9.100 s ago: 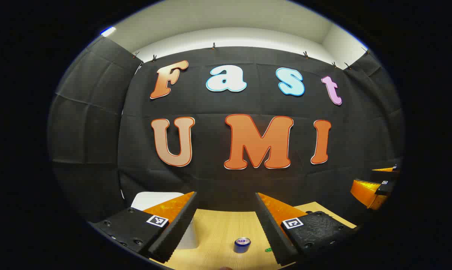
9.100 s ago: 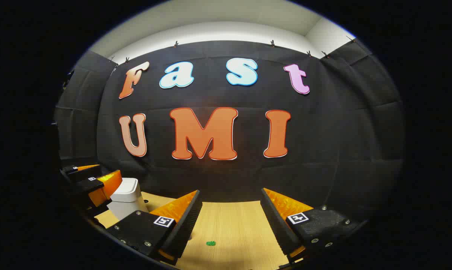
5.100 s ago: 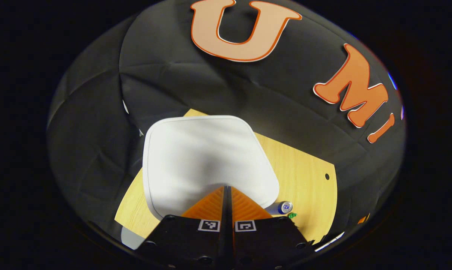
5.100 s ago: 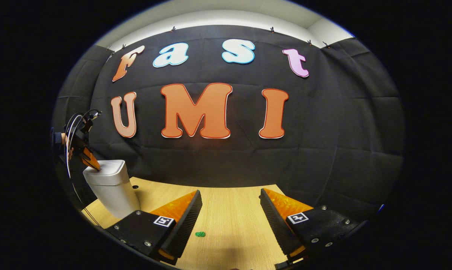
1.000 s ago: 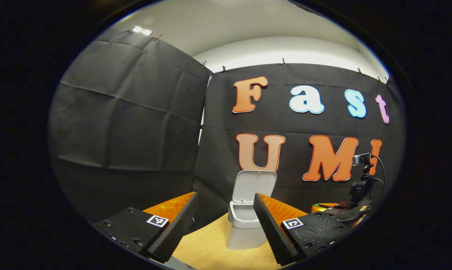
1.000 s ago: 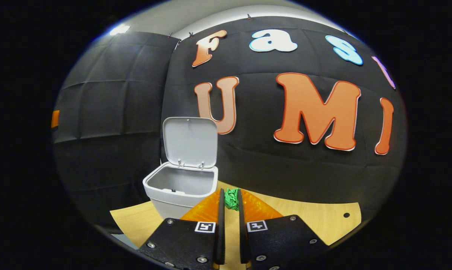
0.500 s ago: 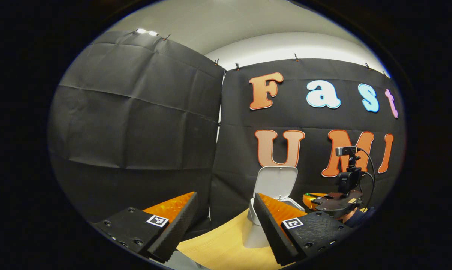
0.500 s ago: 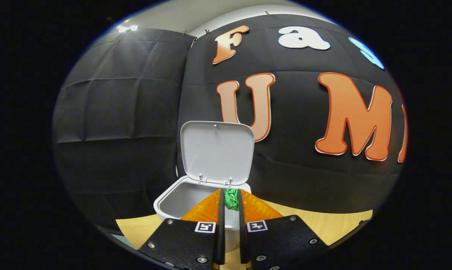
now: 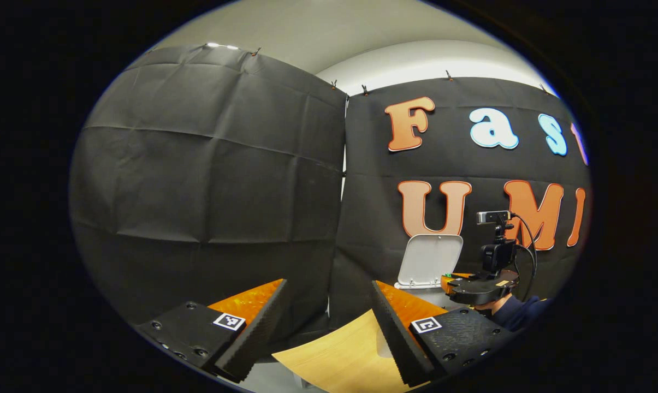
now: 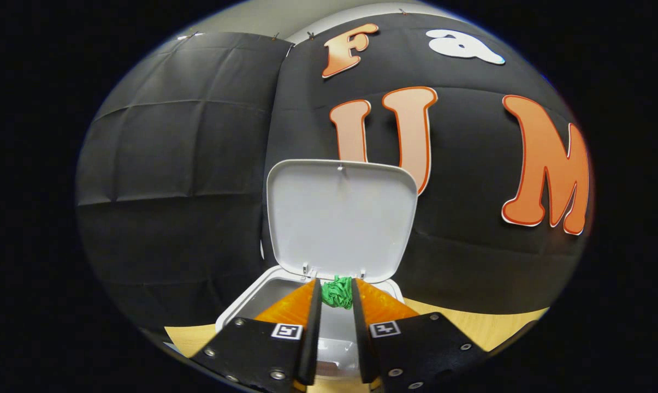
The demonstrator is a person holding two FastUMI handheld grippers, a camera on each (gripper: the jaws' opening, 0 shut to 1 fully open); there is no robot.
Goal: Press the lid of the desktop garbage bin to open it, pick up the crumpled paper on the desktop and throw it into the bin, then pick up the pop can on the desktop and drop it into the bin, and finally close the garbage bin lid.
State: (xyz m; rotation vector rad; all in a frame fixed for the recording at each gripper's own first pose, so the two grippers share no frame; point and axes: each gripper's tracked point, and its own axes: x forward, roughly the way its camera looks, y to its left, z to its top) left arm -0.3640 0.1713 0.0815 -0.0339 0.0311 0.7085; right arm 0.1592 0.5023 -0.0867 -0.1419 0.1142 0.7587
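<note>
The white bin [image 10: 241,303] stands with its lid [image 10: 339,218] swung upright against the cloth wall. My right gripper [image 10: 337,295] hangs over the bin's open mouth, shut on a green crumpled paper [image 10: 337,289] pinched at its fingertips. In the left gripper view, that gripper [image 9: 453,282] shows farther off in front of the raised lid [image 9: 430,261], a speck of green paper [image 9: 447,274] at its tip. My left gripper [image 9: 326,327] is open and holds nothing. It points at the booth's corner, left of the bin.
The wooden table's corner [image 9: 339,357] lies below my left fingers, and its surface [image 10: 470,322] runs right of the bin. Black cloth walls close in behind and to the left. A dark sleeve [image 9: 517,312] holds the far gripper.
My right gripper has carried the paper forward from beside the bin to over its opening, and its fingers stand slightly wider apart. The left gripper has turned further left, away from the bin.
</note>
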